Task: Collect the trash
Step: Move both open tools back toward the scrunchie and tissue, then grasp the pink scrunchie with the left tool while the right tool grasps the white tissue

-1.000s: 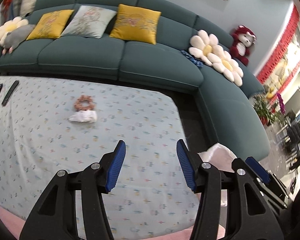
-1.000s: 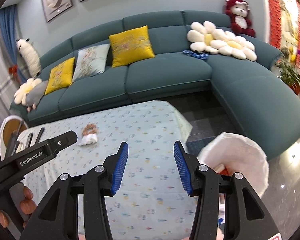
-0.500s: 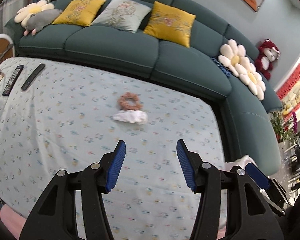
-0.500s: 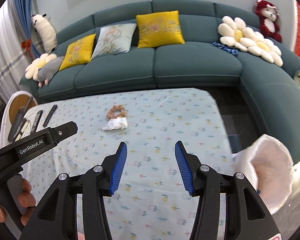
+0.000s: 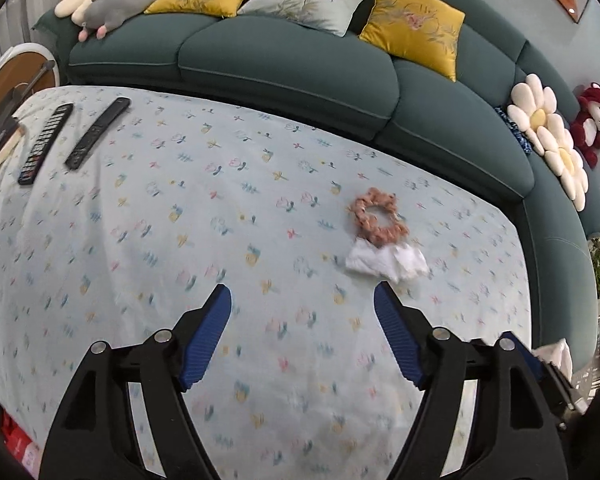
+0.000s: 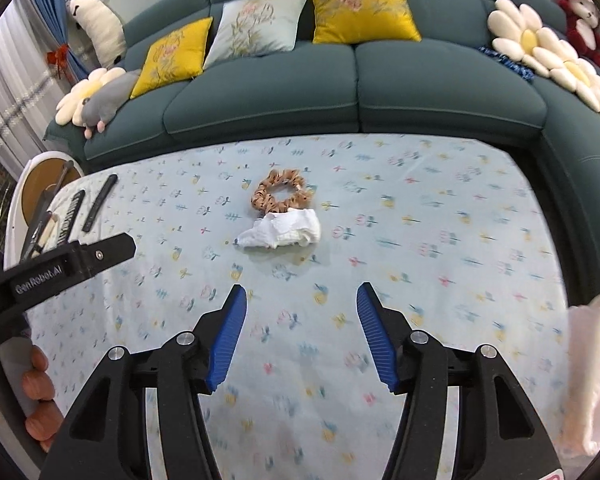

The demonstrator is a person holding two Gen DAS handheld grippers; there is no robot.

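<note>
Hovering over a flower-print tablecloth (image 6: 420, 184), both grippers point down at the table with nothing between their blue pads. Left gripper (image 5: 302, 304): jaws opening, already wide. Right gripper (image 6: 301, 304): jaws opening too, somewhat narrower. Crumpled white tissue (image 6: 282, 232) lies mid-table, touching an orange scrunchie (image 6: 282, 194) just behind it; in the left view it sits just beyond the right-hand finger tip. Two remotes (image 5: 74, 138) lie near the far left edge. White bag (image 6: 592, 364) at the right edge, probably a bin liner. Teal sofa (image 6: 356, 96) behind.
</note>
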